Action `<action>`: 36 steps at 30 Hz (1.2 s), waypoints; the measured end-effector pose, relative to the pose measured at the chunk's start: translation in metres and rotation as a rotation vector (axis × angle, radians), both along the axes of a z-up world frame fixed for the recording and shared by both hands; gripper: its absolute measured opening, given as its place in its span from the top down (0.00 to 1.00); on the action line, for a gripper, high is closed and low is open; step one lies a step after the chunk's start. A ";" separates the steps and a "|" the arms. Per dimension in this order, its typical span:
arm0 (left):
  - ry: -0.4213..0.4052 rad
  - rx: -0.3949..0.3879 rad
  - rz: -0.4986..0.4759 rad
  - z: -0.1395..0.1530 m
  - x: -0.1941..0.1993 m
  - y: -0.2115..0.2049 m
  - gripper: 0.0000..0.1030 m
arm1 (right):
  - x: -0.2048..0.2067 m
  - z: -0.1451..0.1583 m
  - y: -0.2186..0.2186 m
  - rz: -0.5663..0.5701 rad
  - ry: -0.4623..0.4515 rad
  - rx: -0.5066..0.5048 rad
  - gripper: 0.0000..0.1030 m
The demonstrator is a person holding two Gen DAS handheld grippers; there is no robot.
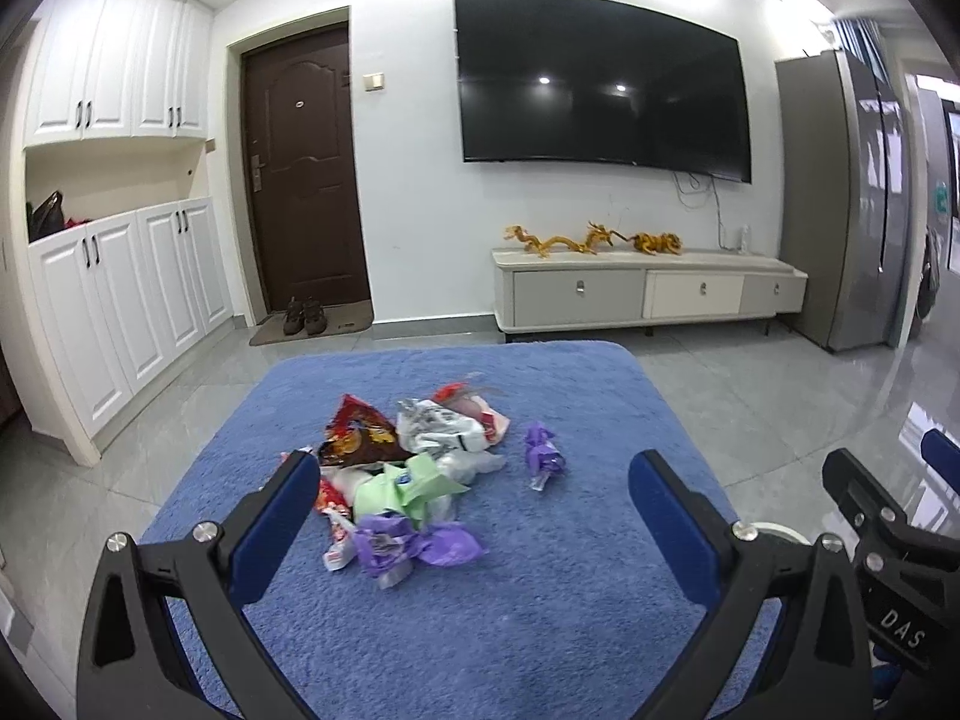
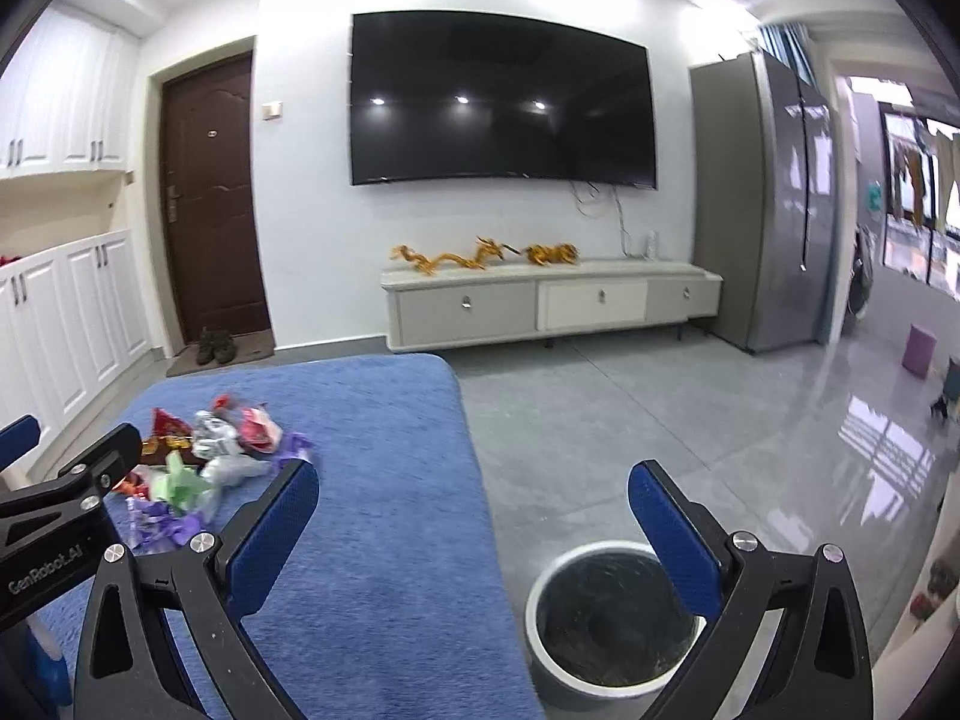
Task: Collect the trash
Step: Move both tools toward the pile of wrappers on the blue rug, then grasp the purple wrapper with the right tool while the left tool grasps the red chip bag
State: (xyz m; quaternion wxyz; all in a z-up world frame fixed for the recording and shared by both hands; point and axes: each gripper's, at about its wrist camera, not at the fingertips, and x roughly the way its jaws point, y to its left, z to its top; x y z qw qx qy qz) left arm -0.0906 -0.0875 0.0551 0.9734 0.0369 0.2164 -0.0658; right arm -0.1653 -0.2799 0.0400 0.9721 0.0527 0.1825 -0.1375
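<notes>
A pile of trash [image 1: 396, 468] lies on a blue fuzzy surface [image 1: 510, 600]: a red snack bag [image 1: 360, 435], a white crumpled bag [image 1: 444, 426], a green wrapper [image 1: 399, 486], a purple wrapper [image 1: 408, 546]. A separate purple wrapper [image 1: 543, 453] lies to the right. My left gripper [image 1: 474, 480] is open and empty, just short of the pile. My right gripper [image 2: 474, 486] is open and empty, above the surface's right edge. The pile shows at left in the right wrist view [image 2: 204, 462]. A white round trash bin [image 2: 606, 618] with a black liner stands on the floor below.
The blue surface [image 2: 372, 510] ends at its right edge, with grey tiled floor [image 2: 630, 408] beyond. A TV stand [image 1: 648, 291] and a wall TV [image 1: 600, 78] are far ahead, white cabinets [image 1: 120, 288] at left, a fridge [image 2: 762, 198] at right.
</notes>
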 end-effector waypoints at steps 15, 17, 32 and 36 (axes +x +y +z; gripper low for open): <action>0.024 -0.126 0.273 0.002 0.032 0.151 0.00 | 0.021 0.009 0.024 0.166 0.051 0.097 0.00; 0.044 -0.133 0.282 -0.004 0.035 0.165 0.01 | 0.029 0.006 0.025 0.218 0.076 0.127 0.07; 0.294 -0.174 -0.035 -0.082 0.080 0.135 0.34 | 0.102 -0.040 0.038 0.373 0.291 0.183 0.40; 0.367 -0.206 -0.026 -0.098 0.099 0.146 0.48 | 0.123 -0.051 0.042 0.405 0.326 0.178 0.40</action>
